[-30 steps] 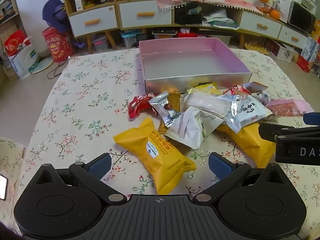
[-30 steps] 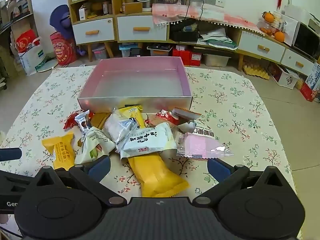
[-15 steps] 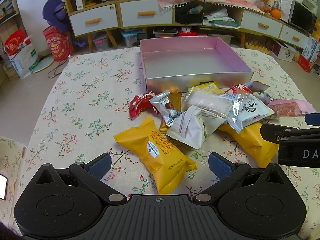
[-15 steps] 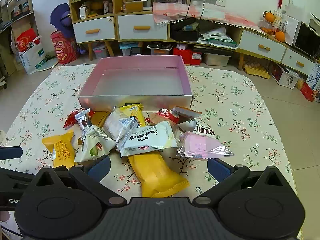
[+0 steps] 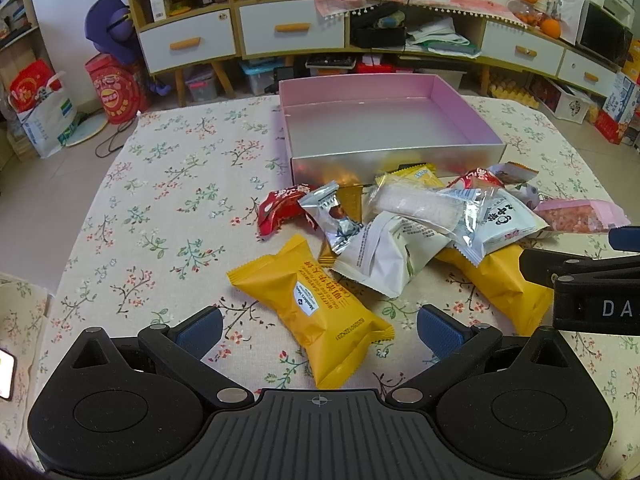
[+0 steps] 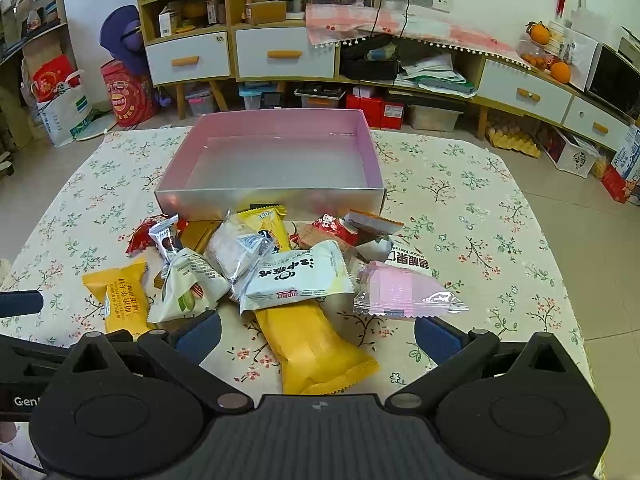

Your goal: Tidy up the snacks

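An empty pink box with silver walls [image 5: 394,156] [image 6: 268,199] stands on the flowered table. A pile of snack packets lies in front of it. My left gripper [image 5: 319,326] is open and empty just above a yellow waffle packet [image 5: 316,314]. My right gripper [image 6: 318,336] is open and empty over a second yellow packet [image 6: 314,350]. A white packet with black characters [image 6: 298,278] [image 5: 502,220], a pink packet [image 6: 404,294], a white pistachio packet [image 6: 188,284] [image 5: 386,254], a clear packet [image 5: 424,204] and a red packet [image 5: 280,208] lie in the pile.
The right gripper's body [image 5: 588,284] shows at the right edge of the left wrist view. The table cloth [image 5: 168,200] is bare left of the pile. Drawers and shelves [image 6: 280,56] stand beyond the table. A phone [image 5: 6,374] lies at the left edge.
Both grippers have barely moved; the views have shifted slightly. The packets and the box stand as before.
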Available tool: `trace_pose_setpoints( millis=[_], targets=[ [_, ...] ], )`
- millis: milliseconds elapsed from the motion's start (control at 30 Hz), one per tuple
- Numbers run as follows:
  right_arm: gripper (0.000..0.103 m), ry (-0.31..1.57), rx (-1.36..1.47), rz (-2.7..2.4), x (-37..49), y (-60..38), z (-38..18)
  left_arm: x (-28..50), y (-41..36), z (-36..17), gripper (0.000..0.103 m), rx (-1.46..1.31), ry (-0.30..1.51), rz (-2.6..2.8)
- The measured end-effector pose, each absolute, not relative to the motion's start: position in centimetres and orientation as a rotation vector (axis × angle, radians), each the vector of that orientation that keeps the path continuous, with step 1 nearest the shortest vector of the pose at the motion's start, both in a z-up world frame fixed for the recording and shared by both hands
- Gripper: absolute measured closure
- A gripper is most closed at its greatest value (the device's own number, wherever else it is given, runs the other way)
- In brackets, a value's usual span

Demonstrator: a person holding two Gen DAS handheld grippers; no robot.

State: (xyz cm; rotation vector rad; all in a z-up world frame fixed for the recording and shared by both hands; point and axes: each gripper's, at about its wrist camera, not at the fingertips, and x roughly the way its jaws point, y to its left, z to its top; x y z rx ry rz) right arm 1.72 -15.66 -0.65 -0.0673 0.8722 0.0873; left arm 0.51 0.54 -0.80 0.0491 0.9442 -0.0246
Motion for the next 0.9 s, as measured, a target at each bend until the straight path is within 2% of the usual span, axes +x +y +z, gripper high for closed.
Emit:
trace_pose_setpoints(
  millis=[900],
  targets=[
    [0.024, 0.875, -0.070, 0.088, 1.76, -15.79, -0.67, 0.45, 0.53, -0.87, 0.000, 0.061, 0.945, -0.019]
  ],
)
